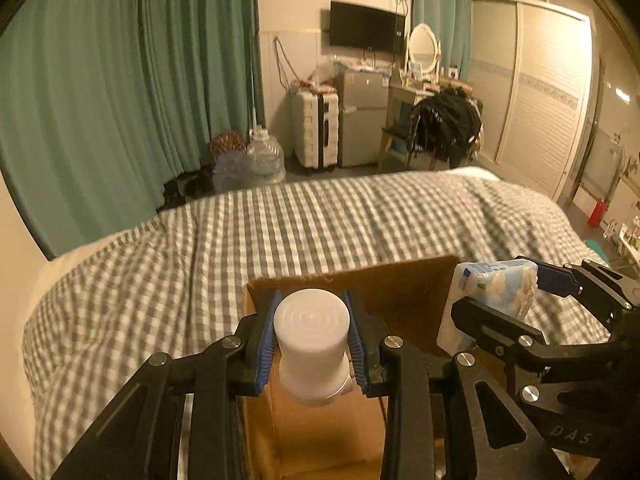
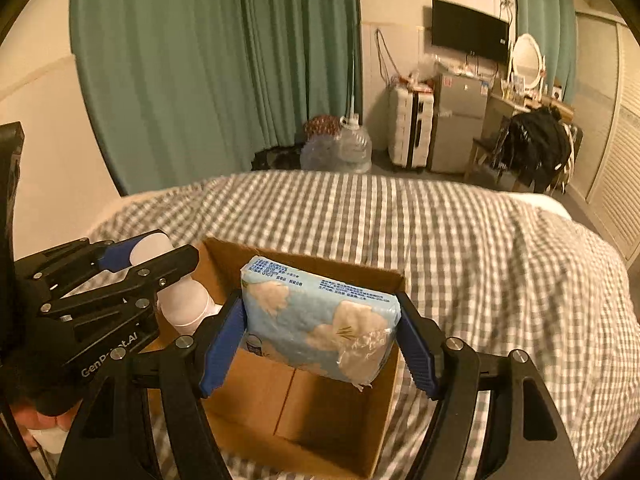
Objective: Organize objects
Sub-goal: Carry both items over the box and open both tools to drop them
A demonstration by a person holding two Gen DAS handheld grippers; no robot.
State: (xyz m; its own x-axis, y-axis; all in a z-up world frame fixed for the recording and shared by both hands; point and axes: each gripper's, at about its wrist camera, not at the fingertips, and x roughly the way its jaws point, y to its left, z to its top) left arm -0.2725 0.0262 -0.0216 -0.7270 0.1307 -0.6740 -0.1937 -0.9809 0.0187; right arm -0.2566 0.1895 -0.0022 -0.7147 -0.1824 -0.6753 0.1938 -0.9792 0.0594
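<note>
My left gripper [image 1: 312, 328] is shut on a white plastic bottle [image 1: 312, 340], held bottom-end toward the camera above an open cardboard box [image 1: 408, 300] on the bed. In the right wrist view the same bottle [image 2: 186, 304] hangs over the box's left side in the left gripper [image 2: 160, 258]. My right gripper [image 2: 320, 332] is shut on a light-blue tissue pack [image 2: 320, 320] printed with white clouds, held over the box [image 2: 312, 412]. From the left wrist view the tissue pack [image 1: 496, 284] and the right gripper [image 1: 520, 292] sit at the box's right edge.
The box rests on a bed with a grey-and-white checked cover [image 2: 480, 248]. Beyond the bed are green curtains [image 1: 120, 80], water jugs [image 1: 264, 156], a white suitcase [image 1: 314, 130], a small fridge [image 1: 362, 120], a chair with dark clothes [image 1: 448, 124] and a wardrobe [image 1: 540, 92].
</note>
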